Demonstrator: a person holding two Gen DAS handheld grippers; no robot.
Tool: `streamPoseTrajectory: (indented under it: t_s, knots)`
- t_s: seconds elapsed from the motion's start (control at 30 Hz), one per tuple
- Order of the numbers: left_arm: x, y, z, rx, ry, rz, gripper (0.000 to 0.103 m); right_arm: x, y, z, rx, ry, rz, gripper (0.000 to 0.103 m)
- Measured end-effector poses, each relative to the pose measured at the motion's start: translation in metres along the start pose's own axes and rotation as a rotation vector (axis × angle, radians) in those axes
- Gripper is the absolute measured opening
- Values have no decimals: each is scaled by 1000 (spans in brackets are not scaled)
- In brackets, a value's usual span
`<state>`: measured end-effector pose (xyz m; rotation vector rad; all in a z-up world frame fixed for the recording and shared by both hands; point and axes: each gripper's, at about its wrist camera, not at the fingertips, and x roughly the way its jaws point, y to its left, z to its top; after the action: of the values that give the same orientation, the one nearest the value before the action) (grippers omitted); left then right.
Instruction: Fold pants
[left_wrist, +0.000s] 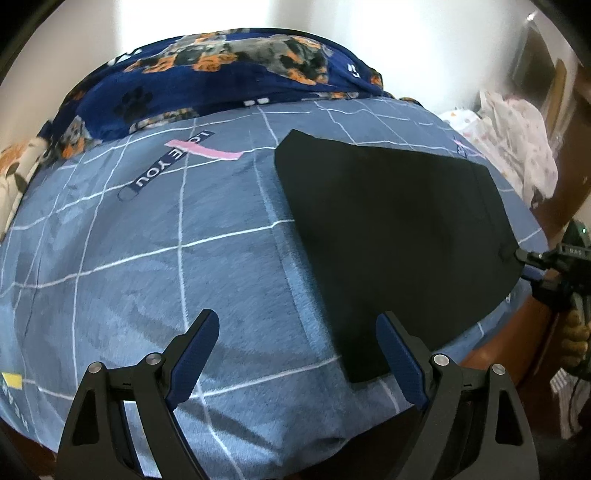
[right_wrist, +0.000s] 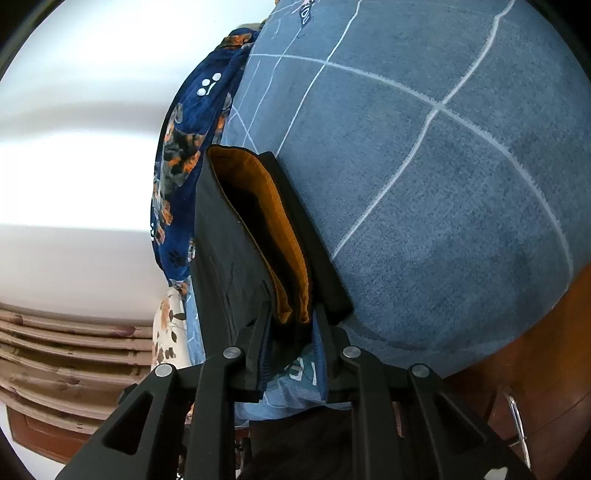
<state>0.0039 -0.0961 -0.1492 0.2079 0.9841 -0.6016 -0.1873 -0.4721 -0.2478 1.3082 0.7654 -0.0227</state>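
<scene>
Pinching the soft, limp pants (left_wrist: 391, 236) at their layered edge, your right gripper (right_wrist: 291, 325) clamps them; your left gripper (left_wrist: 295, 354) gapes empty beside their near corner.

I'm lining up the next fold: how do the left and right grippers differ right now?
1. The left gripper stands wide open; the right gripper is nearly shut, jaws closing on the black pants.
2. The left gripper holds nothing and hovers at the pants' near corner; the right gripper pinches the waistband edge, its orange lining showing.

Both have black frames with blue pads and are at the pants on the blue checked bedspread.
</scene>
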Motion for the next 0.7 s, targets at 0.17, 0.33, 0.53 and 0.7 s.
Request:
streamPoseTrajectory:
  t_s: [0.17, 0.33, 0.53, 0.7]
  knots:
    - [5, -6, 3, 31, 5, 15, 87, 0, 0, 0, 5, 3, 11, 16]
    - [9, -9, 6, 44, 13, 10, 87, 1, -2, 0, 10, 3, 18, 16]
    - [16, -13, 10, 62, 40, -50, 87, -1, -4, 0, 13, 4, 23, 16]
    - [21, -16, 10, 65, 58, -75, 87, -1, -3, 0, 11, 4, 22, 16]
